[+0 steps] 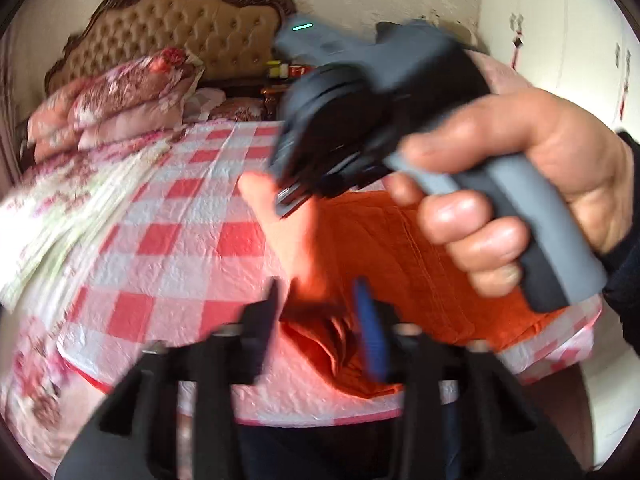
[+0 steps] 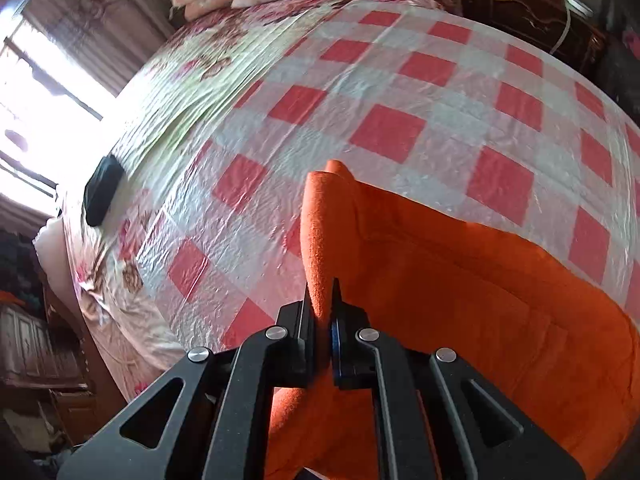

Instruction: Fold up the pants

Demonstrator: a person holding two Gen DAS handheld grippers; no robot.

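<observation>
Right wrist: right gripper (image 2: pixel 320 304) jaws pinch orange pants (image 2: pixel 460 280) | left gripper (image 1: pixel 318 304) jaws apart, empty

Orange pants (image 2: pixel 460 280) of soft matt napped cloth, checked bed cover (image 2: pixel 400 128) under glossy crinkled clear plastic, right gripper (image 2: pixel 322 308) of matt black plastic with shiny metal pins, tufted tan headboard (image 1: pixel 192 24) framed in carved dark wood

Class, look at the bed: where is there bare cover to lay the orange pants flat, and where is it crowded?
Free: the checked cover beyond the pants, stretching toward the pillows. Also free is the strip between the pants and the flowered quilt. Crowded: the near edge, where the pants lie bunched and the right tool pinches a fold.
</observation>
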